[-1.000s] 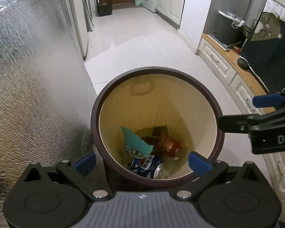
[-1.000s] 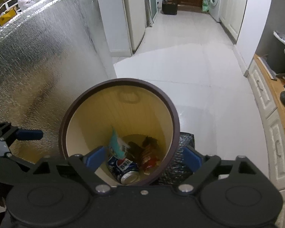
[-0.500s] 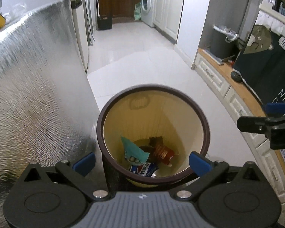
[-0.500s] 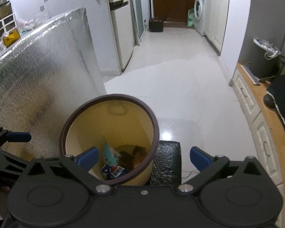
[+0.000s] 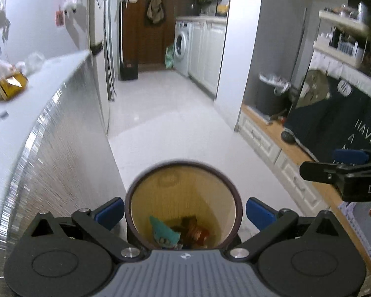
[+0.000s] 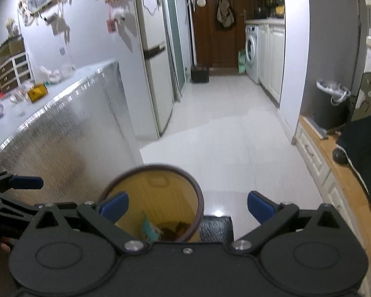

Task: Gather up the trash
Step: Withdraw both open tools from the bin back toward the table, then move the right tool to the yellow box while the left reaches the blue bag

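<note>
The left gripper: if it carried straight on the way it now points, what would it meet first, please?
Probably the trash bin: the left gripper, jaws open and empty, aims down into its open mouth, so likely the inner wall or the wrappers at the bottom. Depth is unclear.

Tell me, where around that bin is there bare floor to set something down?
The white floor beyond the bin, between the foil-clad counter and the low cabinets, is bare up to the fridge. Crowded spots: the black pad beside the bin, and the countertop, which carries clutter.

Home kitchen: fridge, washing machine, white cabinets.
</note>
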Action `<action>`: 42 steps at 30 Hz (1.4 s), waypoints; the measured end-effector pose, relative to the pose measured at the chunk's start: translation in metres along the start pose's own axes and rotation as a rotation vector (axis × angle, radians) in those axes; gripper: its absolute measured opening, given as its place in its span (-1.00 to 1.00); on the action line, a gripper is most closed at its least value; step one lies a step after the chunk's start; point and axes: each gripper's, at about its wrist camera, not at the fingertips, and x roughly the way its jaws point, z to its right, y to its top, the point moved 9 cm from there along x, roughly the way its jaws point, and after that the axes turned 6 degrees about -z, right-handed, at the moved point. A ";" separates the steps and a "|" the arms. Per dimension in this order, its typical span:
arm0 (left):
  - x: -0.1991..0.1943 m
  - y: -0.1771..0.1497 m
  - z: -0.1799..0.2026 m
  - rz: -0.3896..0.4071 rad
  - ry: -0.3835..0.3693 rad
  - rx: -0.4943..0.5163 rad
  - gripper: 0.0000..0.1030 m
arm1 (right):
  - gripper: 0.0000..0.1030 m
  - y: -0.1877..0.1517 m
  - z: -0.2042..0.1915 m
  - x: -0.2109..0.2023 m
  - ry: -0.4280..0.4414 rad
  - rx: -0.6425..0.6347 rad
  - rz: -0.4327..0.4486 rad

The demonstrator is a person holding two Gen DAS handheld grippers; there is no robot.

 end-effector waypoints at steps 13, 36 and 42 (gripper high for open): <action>-0.093 0.025 -0.062 0.212 0.119 -0.094 1.00 | 1.00 0.047 -0.050 -0.047 0.075 -0.070 0.196; -0.169 0.056 -0.293 0.355 0.335 -0.554 1.00 | 1.00 0.107 -0.236 -0.003 0.304 -0.296 0.210; -0.149 0.069 -0.371 0.338 0.344 -0.807 1.00 | 1.00 0.117 -0.263 0.006 0.324 -0.348 0.202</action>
